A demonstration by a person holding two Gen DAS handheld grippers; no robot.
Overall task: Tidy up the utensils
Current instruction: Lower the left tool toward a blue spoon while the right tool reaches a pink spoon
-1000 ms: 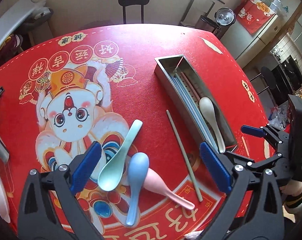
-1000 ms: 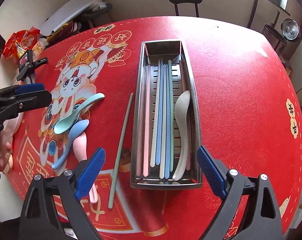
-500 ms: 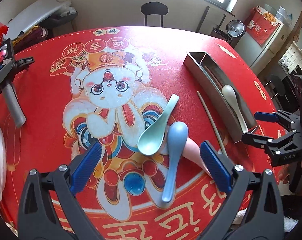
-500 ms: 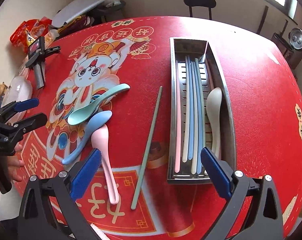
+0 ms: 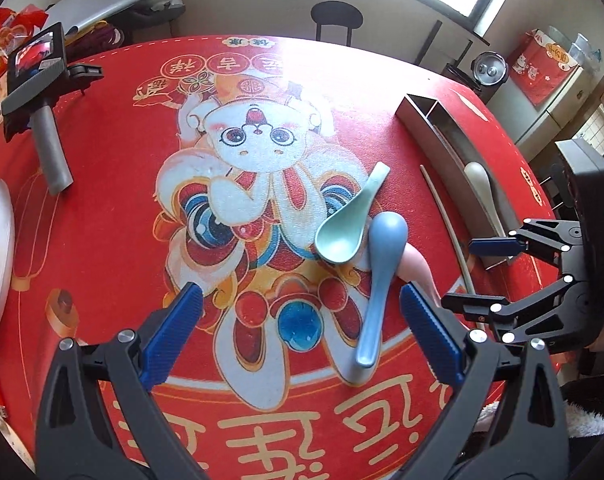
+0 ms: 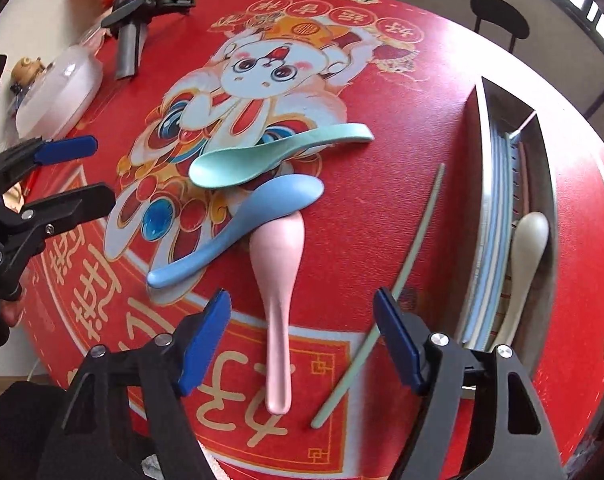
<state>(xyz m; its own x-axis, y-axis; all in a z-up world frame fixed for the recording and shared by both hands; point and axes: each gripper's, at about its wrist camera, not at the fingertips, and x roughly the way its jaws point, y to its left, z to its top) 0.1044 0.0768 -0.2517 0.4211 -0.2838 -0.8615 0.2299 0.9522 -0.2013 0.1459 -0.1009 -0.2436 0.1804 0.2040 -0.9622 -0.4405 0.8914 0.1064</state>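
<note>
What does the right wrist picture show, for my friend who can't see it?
The right tongs hang over a pink spoon on a red table, closing, with its handle between them, untouched. A blue spoon and a green spoon lie beside it, and a green chopstick lies by a metal tray.

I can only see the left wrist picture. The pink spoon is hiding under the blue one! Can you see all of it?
Observer: Yes. In the right wrist view the whole pink spoon shows; only its bowl tip sits under the blue spoon, and its handle runs down between the fingers of the right gripper, whose jaws are closing without touching it.
Operator: What's inside the metal tray?
Observer: The tray holds a row of chopsticks, pale blue and white, beside the cream spoon.
Operator: Is the lonely stick all by itself?
Observer: The green chopstick lies alone on the cloth, its lower part passing behind the right gripper's finger.
</note>
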